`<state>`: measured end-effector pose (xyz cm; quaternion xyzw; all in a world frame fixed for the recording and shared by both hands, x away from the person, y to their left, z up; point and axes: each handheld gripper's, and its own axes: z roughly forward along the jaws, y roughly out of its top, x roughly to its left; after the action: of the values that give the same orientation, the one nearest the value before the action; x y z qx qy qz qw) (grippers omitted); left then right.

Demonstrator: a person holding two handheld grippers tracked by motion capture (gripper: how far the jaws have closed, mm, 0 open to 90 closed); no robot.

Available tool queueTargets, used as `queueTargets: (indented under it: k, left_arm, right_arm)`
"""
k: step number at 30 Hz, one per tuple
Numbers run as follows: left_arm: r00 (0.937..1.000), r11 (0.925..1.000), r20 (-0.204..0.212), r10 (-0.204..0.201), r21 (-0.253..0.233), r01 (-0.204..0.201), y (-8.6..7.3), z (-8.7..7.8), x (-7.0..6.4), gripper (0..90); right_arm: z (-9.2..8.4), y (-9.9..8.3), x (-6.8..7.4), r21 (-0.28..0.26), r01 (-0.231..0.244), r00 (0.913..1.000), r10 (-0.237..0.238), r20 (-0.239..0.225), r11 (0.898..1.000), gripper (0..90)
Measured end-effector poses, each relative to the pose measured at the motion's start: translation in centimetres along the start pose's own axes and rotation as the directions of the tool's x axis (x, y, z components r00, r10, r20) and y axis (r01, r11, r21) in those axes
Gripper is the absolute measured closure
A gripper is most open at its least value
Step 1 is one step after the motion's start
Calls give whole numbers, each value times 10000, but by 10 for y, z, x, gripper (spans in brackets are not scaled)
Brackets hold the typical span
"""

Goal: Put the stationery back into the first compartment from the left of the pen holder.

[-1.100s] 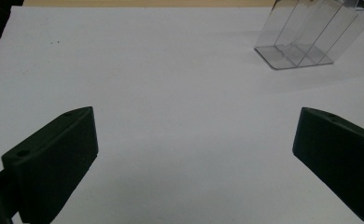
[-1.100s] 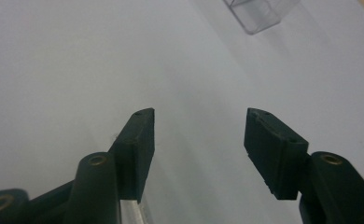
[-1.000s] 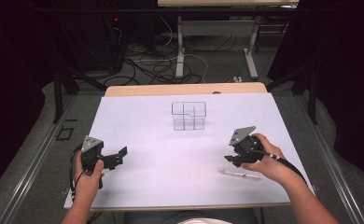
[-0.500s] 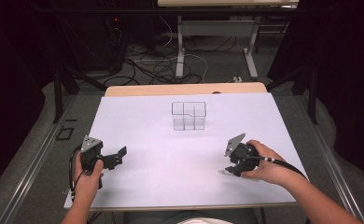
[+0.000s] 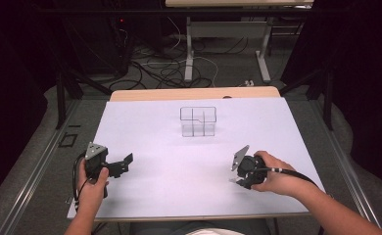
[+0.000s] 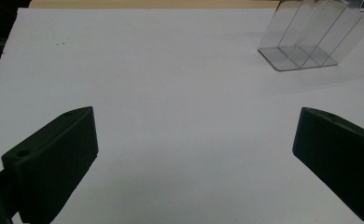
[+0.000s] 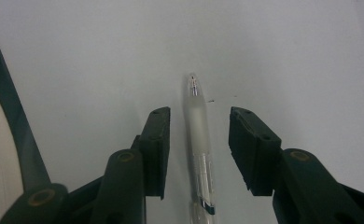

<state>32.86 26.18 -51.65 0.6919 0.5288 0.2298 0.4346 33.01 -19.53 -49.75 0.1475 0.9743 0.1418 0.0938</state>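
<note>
A clear pen (image 7: 198,126) with a frosted grip lies flat on the white sheet, tip pointing away in the right gripper view. My right gripper (image 7: 199,116) is open, its two jaws on either side of the pen and apart from it. In the high view the right gripper (image 5: 236,180) is tipped down onto the sheet at the front right. Over the front left of the sheet, my left gripper (image 5: 128,161) is open with nothing between its fingers (image 6: 59,158). A clear divided box (image 5: 199,121) stands upright at the middle back and also appears as the box (image 6: 311,42) at the upper right.
The white sheet (image 5: 179,156) covers a wooden table whose edge (image 5: 194,93) shows at the back. Cables and table legs (image 5: 189,54) lie on the floor beyond. A metal rail (image 5: 27,181) runs along the left side.
My right gripper has moved left and toward the front edge, tipping down over the pen. The left gripper has stayed in place.
</note>
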Motion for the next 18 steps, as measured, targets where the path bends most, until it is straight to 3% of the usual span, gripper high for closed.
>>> queueTargets:
  k: [2, 7, 9, 18]
  left_arm:
    - [10000, 10000, -4, 2, -5, -2, 0, 0, 0, 0]
    - [10000, 10000, -6, 34, 41, -34, 0, 0, -1, 0]
    - [10000, 10000, -15, 46, 12, -46, -1, -1, 0, 0]
    - [10000, 10000, -21, 52, 79, -52, 0, 0, 0, 0]
  right_arm:
    - [1, 0, 0, -7, 156, 9999, -156, 2, 9999, 604]
    - [4, 1, 0, 164, -30, 9996, 34, -294, 9999, 623]
    - [6, 0, 0, 179, 158, 9991, -151, -400, 9997, 626]
    - [7, -3, -3, 525, -139, 9988, 163, -463, 9985, 656]
